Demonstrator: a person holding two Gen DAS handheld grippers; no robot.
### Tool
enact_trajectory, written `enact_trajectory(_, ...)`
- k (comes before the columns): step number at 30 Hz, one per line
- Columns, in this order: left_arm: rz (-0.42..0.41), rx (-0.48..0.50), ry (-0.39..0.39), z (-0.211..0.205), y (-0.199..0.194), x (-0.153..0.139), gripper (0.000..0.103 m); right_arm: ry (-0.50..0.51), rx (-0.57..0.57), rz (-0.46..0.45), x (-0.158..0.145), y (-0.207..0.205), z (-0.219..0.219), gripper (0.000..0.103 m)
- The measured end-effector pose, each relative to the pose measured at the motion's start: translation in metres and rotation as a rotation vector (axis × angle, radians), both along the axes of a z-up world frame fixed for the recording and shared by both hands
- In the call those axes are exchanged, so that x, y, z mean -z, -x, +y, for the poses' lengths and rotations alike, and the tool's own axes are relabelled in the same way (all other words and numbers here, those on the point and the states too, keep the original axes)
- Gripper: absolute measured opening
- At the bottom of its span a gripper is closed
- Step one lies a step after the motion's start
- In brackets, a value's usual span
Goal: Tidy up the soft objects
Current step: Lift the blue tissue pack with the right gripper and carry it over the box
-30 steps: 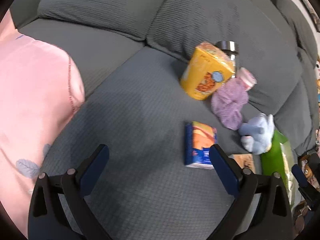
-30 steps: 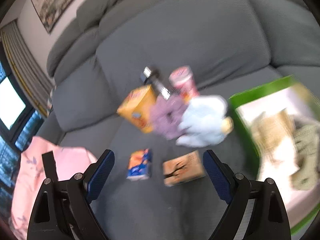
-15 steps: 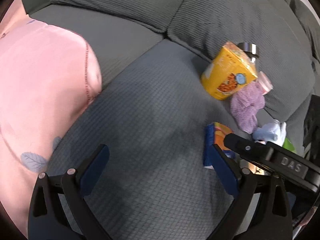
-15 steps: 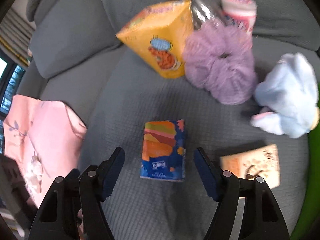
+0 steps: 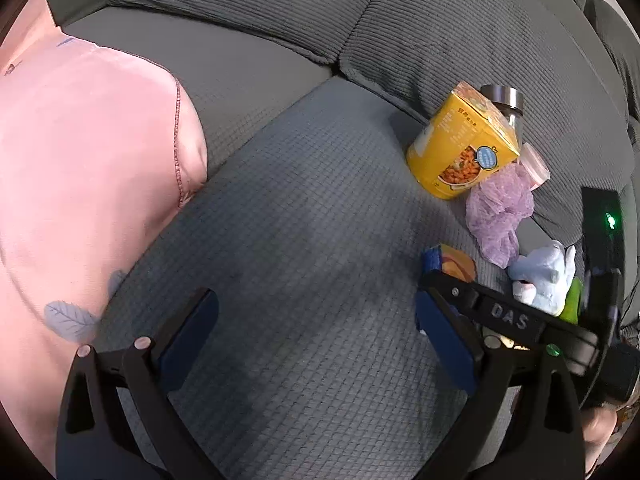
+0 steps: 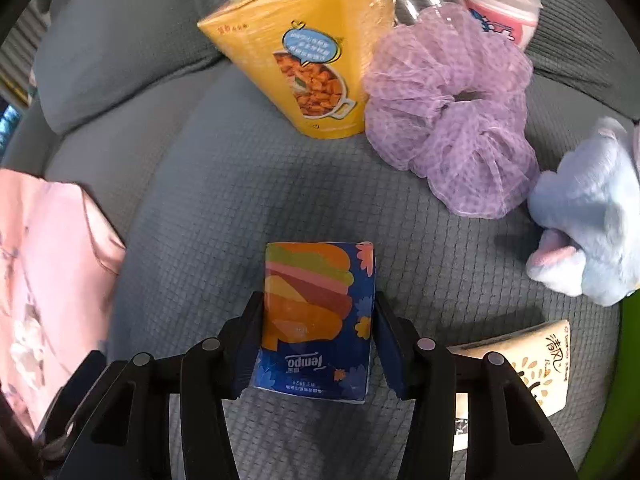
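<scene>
A blue and orange Tempo tissue pack [image 6: 316, 316] lies flat on the grey sofa seat [image 6: 224, 200]. My right gripper [image 6: 318, 344] has closed on its two long sides. In the left wrist view the pack [image 5: 450, 262] is half hidden behind the right gripper. A purple mesh bath puff [image 6: 448, 128] and a light blue plush toy [image 6: 588, 216] lie to the right. A pink cloth [image 5: 84, 184] lies on the left. My left gripper [image 5: 316, 336] is open and empty above the bare seat.
A yellow snack box [image 6: 312, 52], a clear bottle with a metal cap [image 5: 506, 108] and a pink tub [image 6: 502, 8] lean on the back cushion. A beige tissue pack [image 6: 524, 364] lies at the right, next to a green bag edge [image 6: 630, 360].
My right gripper has dropped down over the Tempo pack and closed on its sides. The left gripper has shifted slightly left and stays open.
</scene>
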State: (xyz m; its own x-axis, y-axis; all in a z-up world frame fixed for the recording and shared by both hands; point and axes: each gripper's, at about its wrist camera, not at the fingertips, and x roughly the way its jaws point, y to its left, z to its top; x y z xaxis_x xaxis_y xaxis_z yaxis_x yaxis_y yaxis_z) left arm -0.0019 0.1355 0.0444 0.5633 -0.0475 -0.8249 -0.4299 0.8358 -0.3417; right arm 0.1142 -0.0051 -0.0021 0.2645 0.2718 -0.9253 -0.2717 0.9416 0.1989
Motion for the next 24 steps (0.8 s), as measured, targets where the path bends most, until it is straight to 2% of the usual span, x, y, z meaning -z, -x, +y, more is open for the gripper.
enact_trajectory(5, -0.009, 0.031, -0.026, -0.011, 0.001, -0.003, 0.099, -0.081, 0.024, -0.051, -0.024, 0.027, -0.037, 0.053)
enact_trajectory(7, 0.001, 0.038, -0.011, -0.015, 0.003, -0.001, 0.098, -0.1, 0.04, -0.066, -0.035, 0.043, -0.055, 0.053)
enact_trajectory(8, -0.004, 0.054, 0.026, -0.017, 0.004, -0.001, 0.098, -0.128, 0.056, -0.065, -0.038, 0.051, -0.065, 0.053)
enact_trajectory(10, -0.046, 0.121, 0.153, -0.023, 0.004, -0.001, 0.098, -0.17, 0.058, -0.076, -0.043, 0.071, -0.087, 0.053)
enact_trajectory(11, -0.063, 0.162, 0.192, -0.027, 0.002, -0.001, 0.098, -0.159, 0.07, -0.085, -0.043, 0.077, -0.094, 0.053)
enact_trajectory(13, -0.046, 0.197, 0.181, -0.036, -0.002, 0.001, 0.098, -0.1, 0.071, -0.101, -0.041, 0.082, -0.101, 0.053)
enact_trajectory(16, -0.031, 0.211, 0.126, -0.05, -0.003, 0.003, 0.096, -0.132, 0.083, -0.066, -0.026, 0.087, -0.119, 0.053)
enact_trajectory(18, -0.03, 0.247, 0.134, -0.057, -0.006, 0.007, 0.095, -0.147, 0.094, -0.022, -0.016, 0.081, -0.127, 0.053)
enact_trajectory(19, -0.022, 0.267, 0.144, -0.06, -0.007, 0.009, 0.094, -0.124, 0.102, -0.005, -0.011, 0.078, -0.128, 0.053)
enact_trajectory(24, 0.025, 0.305, 0.157, -0.076, -0.013, 0.02, 0.091, -0.074, 0.059, -0.052, -0.006, 0.083, -0.128, 0.053)
